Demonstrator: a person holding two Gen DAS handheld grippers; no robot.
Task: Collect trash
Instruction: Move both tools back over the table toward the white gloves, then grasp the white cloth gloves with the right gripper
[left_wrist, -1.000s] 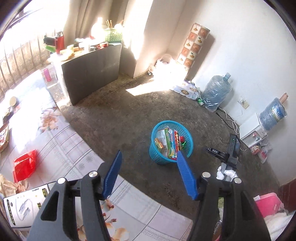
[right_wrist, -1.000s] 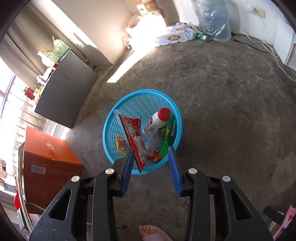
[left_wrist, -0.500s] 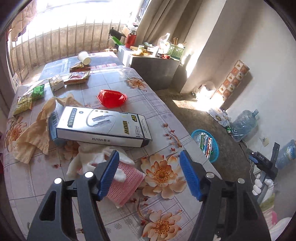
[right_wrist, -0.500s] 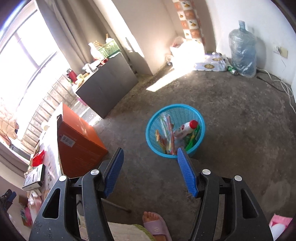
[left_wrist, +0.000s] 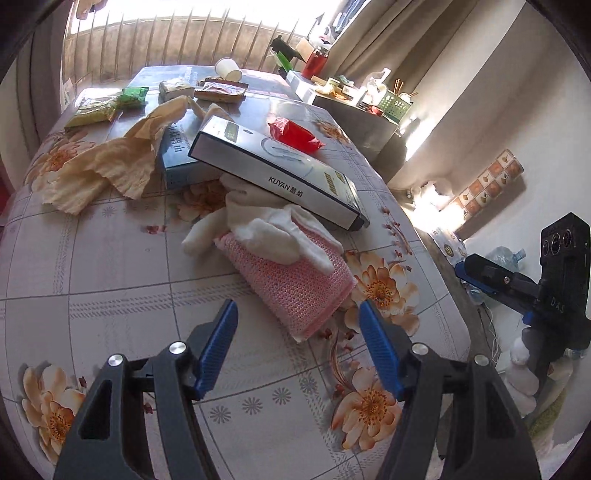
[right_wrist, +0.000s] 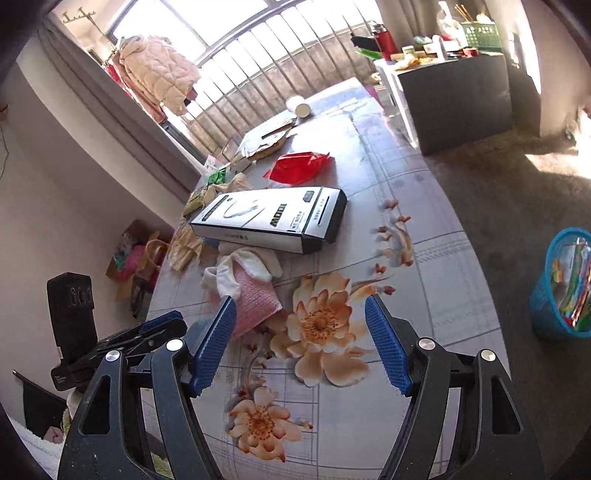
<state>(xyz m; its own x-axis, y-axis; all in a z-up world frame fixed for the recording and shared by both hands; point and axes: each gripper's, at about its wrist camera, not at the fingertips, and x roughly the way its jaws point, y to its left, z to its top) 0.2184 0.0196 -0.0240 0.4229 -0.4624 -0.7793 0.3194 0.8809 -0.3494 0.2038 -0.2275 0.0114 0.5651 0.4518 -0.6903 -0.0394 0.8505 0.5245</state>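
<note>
A blue trash basket (right_wrist: 561, 284) with wrappers in it stands on the floor right of the table. On the flowered table (left_wrist: 122, 273) lie a red wrapper (left_wrist: 295, 134), green snack packets (left_wrist: 110, 105), crumpled tan paper (left_wrist: 110, 158) and a paper cup (left_wrist: 228, 69). My left gripper (left_wrist: 297, 336) is open and empty above the near table, just short of a pink knit cloth (left_wrist: 295, 284). My right gripper (right_wrist: 301, 332) is open and empty above the table's near end. The red wrapper (right_wrist: 297, 166) also shows in the right wrist view.
A long silver-and-black box (left_wrist: 280, 173) lies across a blue box mid-table, with white cloths (left_wrist: 266, 225) under its near end. A dark cabinet (right_wrist: 454, 96) with clutter stands past the table. The other gripper (left_wrist: 535, 288) hovers at the table's right edge.
Both grippers swung away from the blue basket on the floor and now face the table. The right gripper let go of wrappers into the basket one second ago and stays open.
</note>
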